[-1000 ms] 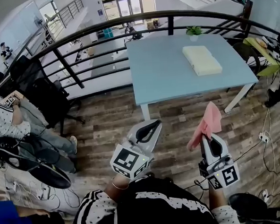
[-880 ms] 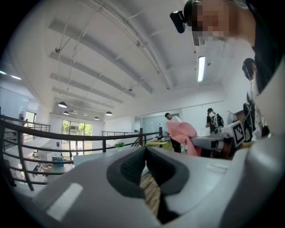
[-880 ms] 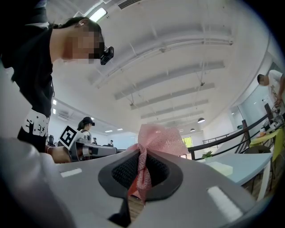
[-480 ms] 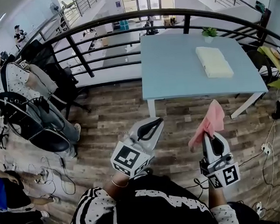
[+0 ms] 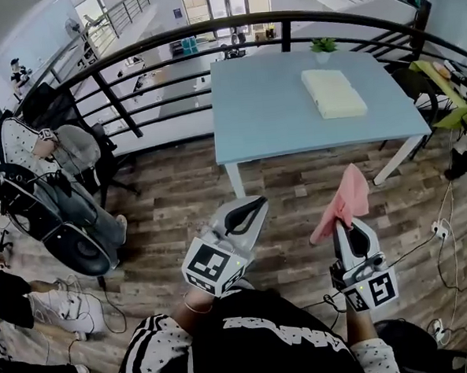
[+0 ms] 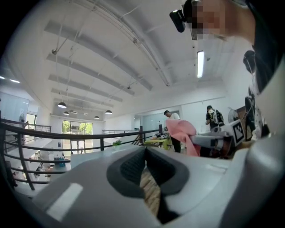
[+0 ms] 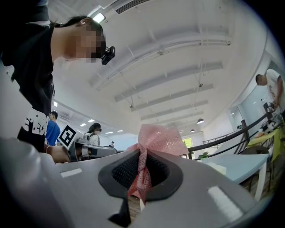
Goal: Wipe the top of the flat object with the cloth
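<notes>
left tongs (image 5: 253, 208): jaws together, nothing between | right tongs (image 5: 345, 228): clamped on pink cloth (image 5: 347, 198), bunched upright at 5 o'clock | cream flat object (image 5: 333, 93): lies on blue counter (image 5: 269, 120) at 1 o'clock, well apart from both tongs

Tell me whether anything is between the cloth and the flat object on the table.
Nothing visible. The cloth, pinched in the right gripper, is out over the floor, short of the table. Only floor and bare tabletop lie between it and the flat object. The plant stands beyond that, at the far edge.
</notes>
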Tool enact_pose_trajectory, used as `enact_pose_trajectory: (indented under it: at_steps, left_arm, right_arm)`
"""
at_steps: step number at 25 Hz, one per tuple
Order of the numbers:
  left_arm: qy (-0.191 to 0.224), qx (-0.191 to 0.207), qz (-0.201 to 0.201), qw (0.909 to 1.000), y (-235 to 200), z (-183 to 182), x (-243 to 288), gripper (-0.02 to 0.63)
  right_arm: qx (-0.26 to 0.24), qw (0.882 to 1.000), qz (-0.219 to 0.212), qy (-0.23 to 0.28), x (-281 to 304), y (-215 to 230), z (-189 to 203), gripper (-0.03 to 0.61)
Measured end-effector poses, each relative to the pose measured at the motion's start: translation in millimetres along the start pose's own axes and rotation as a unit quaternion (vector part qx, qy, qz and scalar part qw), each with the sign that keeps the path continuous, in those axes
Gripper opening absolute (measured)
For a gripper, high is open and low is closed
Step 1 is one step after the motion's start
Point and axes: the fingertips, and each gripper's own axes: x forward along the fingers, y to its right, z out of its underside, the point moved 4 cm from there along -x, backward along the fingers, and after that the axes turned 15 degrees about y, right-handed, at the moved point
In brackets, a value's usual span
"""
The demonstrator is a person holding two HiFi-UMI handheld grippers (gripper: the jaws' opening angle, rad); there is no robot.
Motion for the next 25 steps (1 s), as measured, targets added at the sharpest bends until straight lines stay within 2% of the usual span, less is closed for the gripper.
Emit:
enact_pose_trajectory:
  at_steps: [4,8,15,20,25]
  left_arm:
    - [0.003,-0.003,0.016,0.9999,18,3,11,0.000]
    - [0.008,-0.008,0.024,0.9996,18,6,21,0.000]
    - [0.015,-0.028,0.059,0.9977,24,27,67,0.000]
    - [0.025,-0.017,0.085,0.9959,21,36,104,0.000]
    - [0.031,-0.015,0.077,0.9964,-3,48,138,0.000]
  right_arm:
    - [-0.007,1.000,0.015,-0.003,-19,11,-5,0.026]
    - [-0.015,0.999,0.031,-0.006,-26,19,-5,0.025]
    - [-0.036,0.998,0.052,-0.011,-28,49,-4,0.025]
    - [-0.045,0.997,0.064,-0.009,-12,84,-1,0.026]
    - [-0.062,0.996,0.057,-0.007,18,119,7,0.025]
